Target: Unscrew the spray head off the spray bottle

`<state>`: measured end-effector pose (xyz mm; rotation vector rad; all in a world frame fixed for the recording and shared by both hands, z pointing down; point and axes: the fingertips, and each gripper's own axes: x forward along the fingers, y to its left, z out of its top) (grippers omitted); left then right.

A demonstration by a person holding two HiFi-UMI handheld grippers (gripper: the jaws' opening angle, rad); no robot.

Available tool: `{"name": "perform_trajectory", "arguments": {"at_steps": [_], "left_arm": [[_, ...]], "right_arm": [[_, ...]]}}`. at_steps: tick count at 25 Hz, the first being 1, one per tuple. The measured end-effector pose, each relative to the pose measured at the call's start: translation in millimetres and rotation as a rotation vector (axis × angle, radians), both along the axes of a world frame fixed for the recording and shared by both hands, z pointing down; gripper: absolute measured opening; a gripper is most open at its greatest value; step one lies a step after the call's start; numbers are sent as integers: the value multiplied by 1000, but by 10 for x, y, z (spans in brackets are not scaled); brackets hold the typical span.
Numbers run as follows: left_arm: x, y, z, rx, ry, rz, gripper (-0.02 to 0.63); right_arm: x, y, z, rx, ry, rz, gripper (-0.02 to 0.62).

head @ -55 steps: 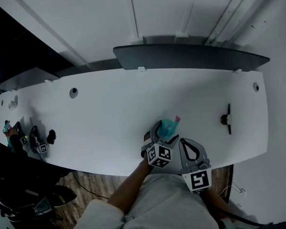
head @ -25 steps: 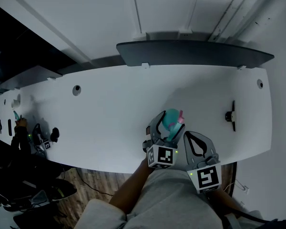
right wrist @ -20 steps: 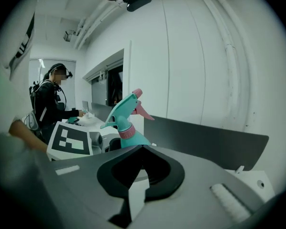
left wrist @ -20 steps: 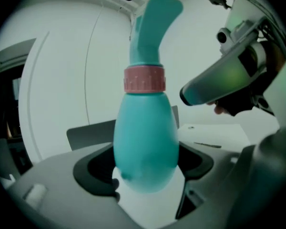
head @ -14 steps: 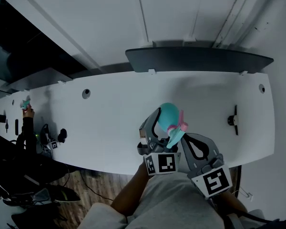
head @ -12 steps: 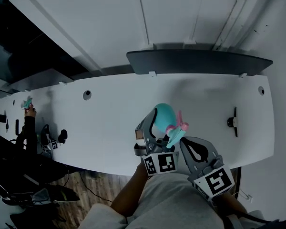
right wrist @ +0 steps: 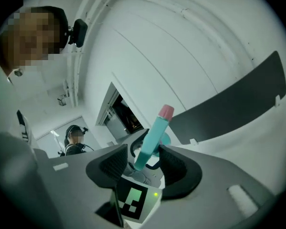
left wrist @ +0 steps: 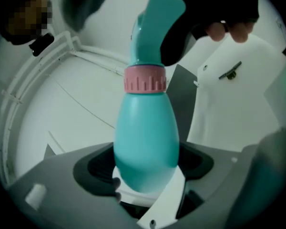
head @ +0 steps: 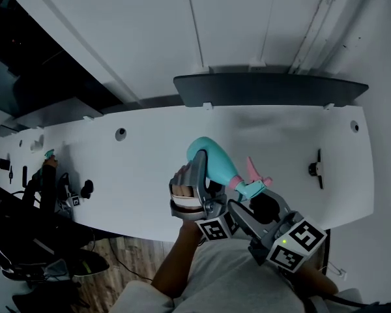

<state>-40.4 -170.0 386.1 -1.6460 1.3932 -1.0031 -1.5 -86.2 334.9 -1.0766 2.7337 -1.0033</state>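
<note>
My left gripper [head: 204, 169] is shut on the teal spray bottle [head: 212, 156] and holds it by its wide lower body above the table, tilted with its base up and left. In the left gripper view the bottle [left wrist: 145, 142] rises between the jaws to a pink collar [left wrist: 144, 84] and the teal spray head [left wrist: 155, 23]. My right gripper [head: 254, 202] is at the spray head [head: 251, 182]. Its jaws have just been opening, and the head's teal, pink-tipped nozzle [right wrist: 151, 135] stands between them with a gap at the left pad.
The white table [head: 117, 168] runs across below, with a dark panel [head: 267, 87] along its back edge and a small black fitting [head: 313, 168] at the right. Another person's hand [head: 49, 165] and small black items [head: 85, 189] are at the far left end.
The bottle has come up off the table toward me and tipped over, base to the upper left. Both grippers rose and rolled with it, and the right one now sits lower right.
</note>
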Motion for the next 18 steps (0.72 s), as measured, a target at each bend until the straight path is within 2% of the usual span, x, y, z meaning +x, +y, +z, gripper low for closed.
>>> {"name": "perform_trajectory", "arguments": {"at_steps": [2, 3, 8, 10, 14, 16, 18], "left_arm": [[-2, 8, -37, 15, -24, -14, 379], [-6, 11, -48, 21, -36, -21, 379], [-29, 33, -94, 47, -82, -35, 379], [-26, 45, -98, 50, -86, -33, 378], [-7, 75, -51, 36, -85, -19, 377], [11, 85, -25, 24, -84, -3, 377], [43, 98, 0, 10, -90, 23, 377]], "right_arm": [[66, -47, 28, -17, -9, 47, 151], [98, -60, 37, -27, -22, 64, 138], [134, -62, 40, -89, -129, 81, 126], [141, -49, 46, -86, -129, 73, 115], [181, -42, 87, -23, -43, 58, 87], [183, -23, 101, 55, 54, 27, 86], [183, -1, 99, 174, 184, -24, 86]]}}
